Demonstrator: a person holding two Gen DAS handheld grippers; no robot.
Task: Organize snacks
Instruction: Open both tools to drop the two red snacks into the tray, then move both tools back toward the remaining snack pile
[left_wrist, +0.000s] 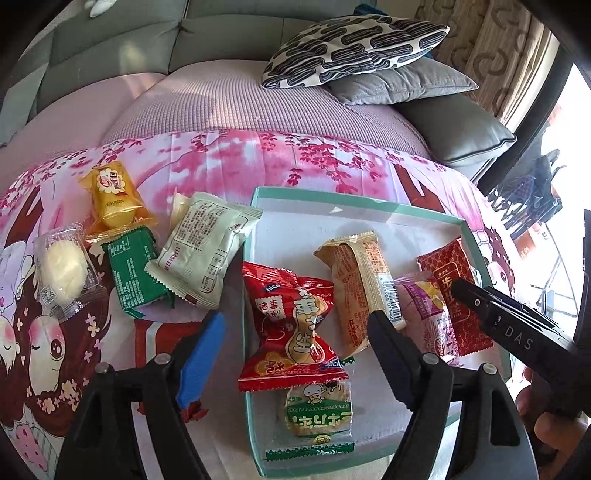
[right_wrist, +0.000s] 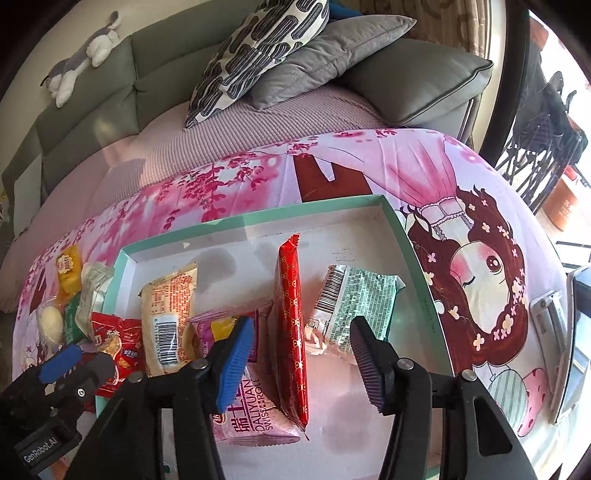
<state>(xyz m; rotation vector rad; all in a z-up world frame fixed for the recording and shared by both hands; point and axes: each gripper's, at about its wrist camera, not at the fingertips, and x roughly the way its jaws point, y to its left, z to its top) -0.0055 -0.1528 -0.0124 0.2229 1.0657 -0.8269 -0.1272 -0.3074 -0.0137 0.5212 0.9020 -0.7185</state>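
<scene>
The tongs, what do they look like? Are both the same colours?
Both are black plastic with silver round bolts. The left tongs have one blue ribbed pad; the other finger looks all black. The right tongs have a blue ribbed pad and a purple ribbed one. White letters show on both bodies: "DAS" and "GenRobot.AI". No sleeve shows.

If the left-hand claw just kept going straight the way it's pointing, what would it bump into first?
Most likely the red peanut packet, which lies between the open fingers of the left gripper at the near edge of the teal box. Depth is hard to judge through this lens.
</scene>
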